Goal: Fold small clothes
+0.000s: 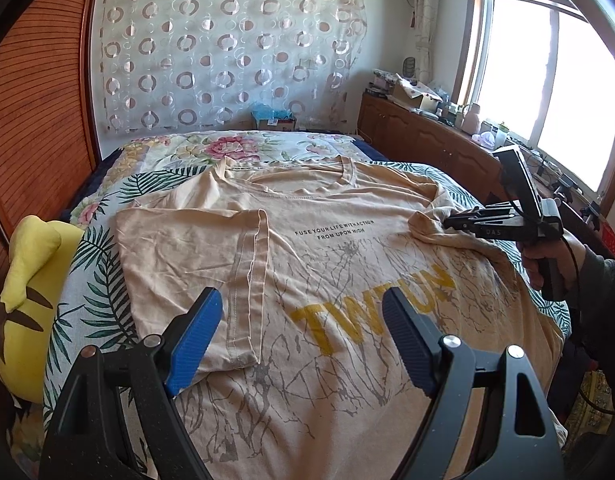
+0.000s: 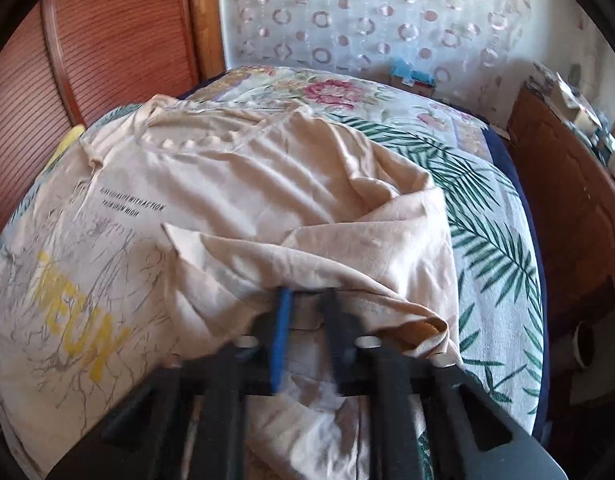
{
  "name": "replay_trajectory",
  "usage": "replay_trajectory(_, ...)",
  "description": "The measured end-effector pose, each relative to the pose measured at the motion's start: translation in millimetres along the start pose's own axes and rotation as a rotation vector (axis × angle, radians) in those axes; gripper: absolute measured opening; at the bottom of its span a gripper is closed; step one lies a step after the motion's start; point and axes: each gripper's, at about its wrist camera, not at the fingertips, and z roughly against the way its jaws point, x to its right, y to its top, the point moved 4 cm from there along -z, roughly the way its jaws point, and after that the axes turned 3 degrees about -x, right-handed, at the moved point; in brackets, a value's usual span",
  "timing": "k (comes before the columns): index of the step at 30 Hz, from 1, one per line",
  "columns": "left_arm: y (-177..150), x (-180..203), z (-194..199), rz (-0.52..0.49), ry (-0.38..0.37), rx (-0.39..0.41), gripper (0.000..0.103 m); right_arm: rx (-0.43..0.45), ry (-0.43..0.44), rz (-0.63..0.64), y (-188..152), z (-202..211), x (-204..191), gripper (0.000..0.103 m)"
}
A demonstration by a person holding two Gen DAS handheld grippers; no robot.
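Note:
A beige T-shirt [image 1: 327, 264] [image 2: 247, 184] with yellow lettering lies face up on the bed. Its left sleeve [image 1: 195, 264] is folded inward over the chest. My left gripper [image 1: 303, 312] hovers open over the shirt's lower front, with nothing between its blue pads. My right gripper [image 1: 447, 222] [image 2: 307, 300] sits at the shirt's right side, shut on the bunched right sleeve [image 1: 425, 222] [image 2: 367, 248]. The right wrist view is blurred. In it the sleeve fabric is lifted and draped toward the shirt's middle.
A leaf-and-flower bed cover [image 1: 99, 280] [image 2: 487, 208] lies under the shirt. A yellow plush [image 1: 27, 280] rests at the bed's left edge by the wooden wardrobe [image 1: 39, 100]. A cluttered wooden cabinet [image 1: 427, 136] runs under the window. A hand [image 1: 547, 256] holds the right gripper.

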Motion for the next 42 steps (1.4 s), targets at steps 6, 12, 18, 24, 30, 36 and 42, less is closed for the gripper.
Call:
replay_trajectory(6,-1.6,-1.7,1.0,0.004,0.002,0.000,0.083,0.048,0.000,0.033,6.4,11.7,-3.2,0.003)
replay_trajectory(12,-2.6,-3.2,0.8,0.009,0.003,-0.004,0.083,0.150,0.058,0.031,28.4,42.2,-19.0,0.003)
replay_trajectory(18,-2.8,-3.3,0.4,0.009,0.005,-0.006,0.083,0.203,0.104,0.041,49.0,57.5,-37.5,0.003)
replay_trajectory(24,-3.9,-2.9,-0.8,0.009,0.005,-0.010,0.083,0.245,0.164,0.014,67.0,53.0,-44.7,0.005)
replay_trajectory(30,-8.7,-0.6,-1.6,0.012,-0.004,-0.016,0.083,0.199,0.152,0.035,37.9,47.3,-43.4,0.015)
replay_trajectory(36,-10.9,2.8,-6.1,0.020,-0.017,-0.021,0.083,0.072,0.168,0.053,-15.0,28.3,-43.0,0.015)
replay_trajectory(42,-10.6,3.8,-5.3,0.015,-0.014,-0.022,0.083,0.004,0.163,0.022,-41.5,8.1,-31.2,0.015)
